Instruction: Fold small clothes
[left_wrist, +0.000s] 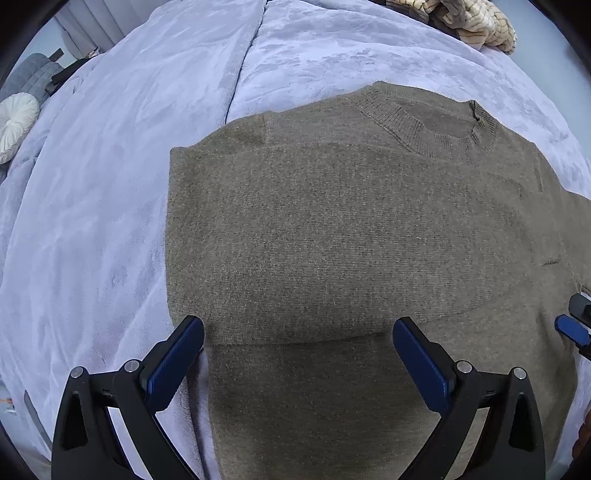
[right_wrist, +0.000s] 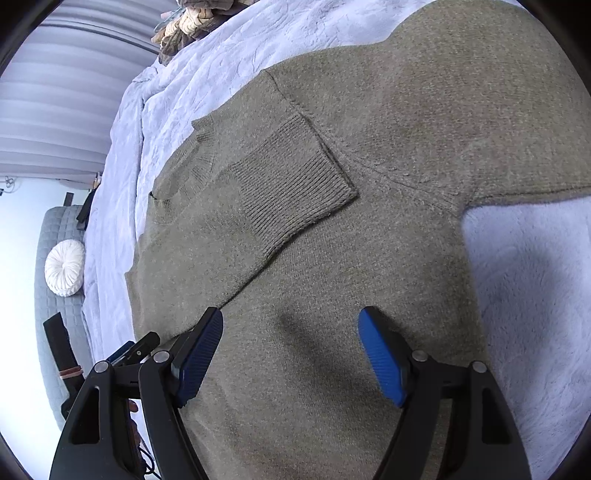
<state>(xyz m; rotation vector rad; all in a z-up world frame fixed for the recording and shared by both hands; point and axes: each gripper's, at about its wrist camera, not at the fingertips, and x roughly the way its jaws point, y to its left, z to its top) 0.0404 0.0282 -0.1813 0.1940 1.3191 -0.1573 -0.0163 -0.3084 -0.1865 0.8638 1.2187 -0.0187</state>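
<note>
An olive-brown knit sweater (left_wrist: 351, 236) lies flat on a pale lavender blanket (left_wrist: 110, 184), its ribbed collar (left_wrist: 428, 125) at the far side. One sleeve is folded across the body, its ribbed cuff (right_wrist: 291, 173) resting on the chest in the right wrist view. The other sleeve (right_wrist: 480, 92) spreads outward. My left gripper (left_wrist: 297, 332) is open and empty just above the sweater's lower body. My right gripper (right_wrist: 291, 325) is open and empty over the sweater (right_wrist: 332, 277) near its side, and its blue fingertip (left_wrist: 570, 328) shows at the right edge of the left wrist view.
A pile of cream and brown clothes (left_wrist: 465, 18) lies at the far edge of the blanket. A grey quilted seat (right_wrist: 55, 295) with a white round cushion (right_wrist: 64, 267) stands beside the bed. Curtains (right_wrist: 55, 92) hang behind.
</note>
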